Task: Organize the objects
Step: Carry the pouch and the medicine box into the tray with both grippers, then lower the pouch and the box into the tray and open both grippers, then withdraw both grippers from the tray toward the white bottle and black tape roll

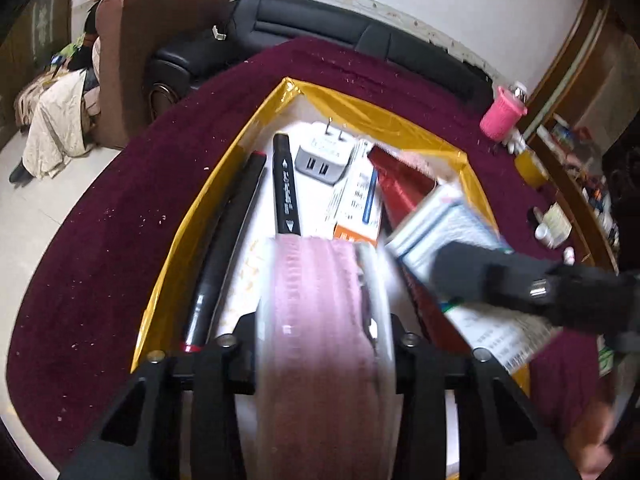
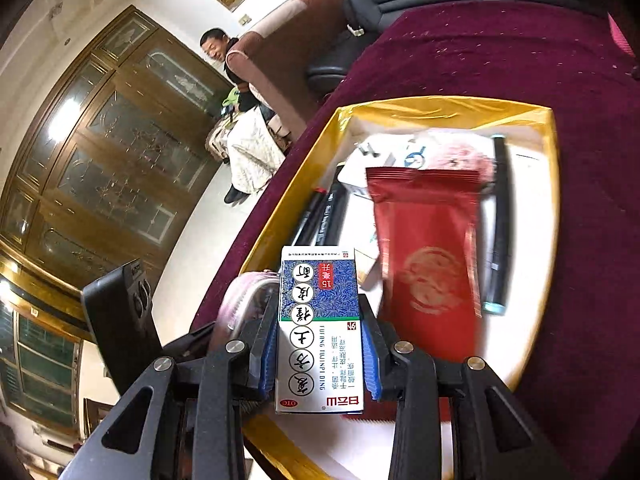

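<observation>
Blue-and-white printed medicine carton (image 2: 320, 328), lower centre, clenched by right gripper (image 2: 320, 354) above gold-rimmed tray (image 2: 554, 208); left gripper (image 1: 326, 344) straddles blurred pink cloth packet (image 1: 320, 320), grip indeterminate.

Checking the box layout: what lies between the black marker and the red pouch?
In the left wrist view, a white USB charger and an orange-white carton lie between the marker and the pouch.

The gold tray (image 1: 208, 200) is nearly full. Black markers (image 1: 286, 184), a white plug (image 1: 320, 156), small boxes (image 1: 356, 200) and a red packet (image 2: 424, 248) lie close together, so there is little bare floor in it. The right hand-held gripper (image 1: 460, 272) reaches across its right side. The dark red surface (image 1: 100, 240) left of the tray is open.
</observation>
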The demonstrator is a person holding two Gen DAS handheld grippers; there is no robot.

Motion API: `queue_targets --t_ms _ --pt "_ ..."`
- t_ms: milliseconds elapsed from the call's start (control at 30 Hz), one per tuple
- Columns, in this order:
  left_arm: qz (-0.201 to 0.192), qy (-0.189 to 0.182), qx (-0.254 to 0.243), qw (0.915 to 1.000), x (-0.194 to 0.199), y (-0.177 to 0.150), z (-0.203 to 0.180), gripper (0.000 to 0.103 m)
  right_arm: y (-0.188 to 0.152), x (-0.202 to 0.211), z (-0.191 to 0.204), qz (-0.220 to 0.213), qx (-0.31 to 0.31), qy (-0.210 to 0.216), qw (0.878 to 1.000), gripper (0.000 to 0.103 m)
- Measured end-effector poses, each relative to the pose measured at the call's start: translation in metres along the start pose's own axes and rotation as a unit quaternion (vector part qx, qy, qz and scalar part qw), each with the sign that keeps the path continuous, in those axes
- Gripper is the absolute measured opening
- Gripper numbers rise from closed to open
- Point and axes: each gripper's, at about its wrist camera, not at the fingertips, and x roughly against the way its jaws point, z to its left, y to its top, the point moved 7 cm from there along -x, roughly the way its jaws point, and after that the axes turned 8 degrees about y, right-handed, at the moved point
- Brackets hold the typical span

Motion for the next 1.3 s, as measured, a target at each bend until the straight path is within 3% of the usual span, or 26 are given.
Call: queue_targets --t_ms 67,200,267,333,433,567,700,900,1300 --pt "-0.011 -0.025 0.015 0.9995 0.006 0.002 0.000 0.048 0.001 -0.008 0.000 0.002 0.006 -0.013 1.000 0.038" --pt "-0.036 -0.029 0.009 0.9989 0.024 0.003 0.000 0.054 0.001 -0.014 -0.011 0.003 0.012 -0.037 0.999 0.038" --pt "-0.059 -0.029 0.014 0.9977 0.036 0.005 0.002 0.081 0.003 -0.013 -0.015 -0.001 0.015 -0.049 0.999 0.038" --pt "-0.089 -0.018 0.024 0.9956 0.050 0.010 0.009 0.082 0.004 -0.015 -0.016 -0.006 0.024 -0.063 0.998 0.038" --pt "-0.114 -0.032 0.054 0.9915 0.065 0.015 0.022 0.082 0.007 -0.017 -0.015 -0.009 0.025 -0.064 0.998 0.039" --pt "-0.138 -0.036 0.090 0.9857 0.082 0.019 0.042 0.082 0.007 -0.023 -0.012 0.002 -0.012 -0.002 1.000 0.045" --pt "-0.145 -0.025 0.096 0.9844 0.089 0.018 0.053 0.082 0.009 -0.015 -0.013 -0.019 -0.023 0.007 1.000 0.055" --pt "-0.131 -0.021 0.099 0.9862 0.085 0.014 0.050 0.083 0.007 0.021 -0.014 -0.068 -0.004 -0.019 0.997 0.076" --pt "-0.127 -0.038 0.050 0.9899 0.095 0.008 -0.011 0.086 -0.022 0.114 -0.045 -0.125 0.053 -0.113 0.984 0.087"
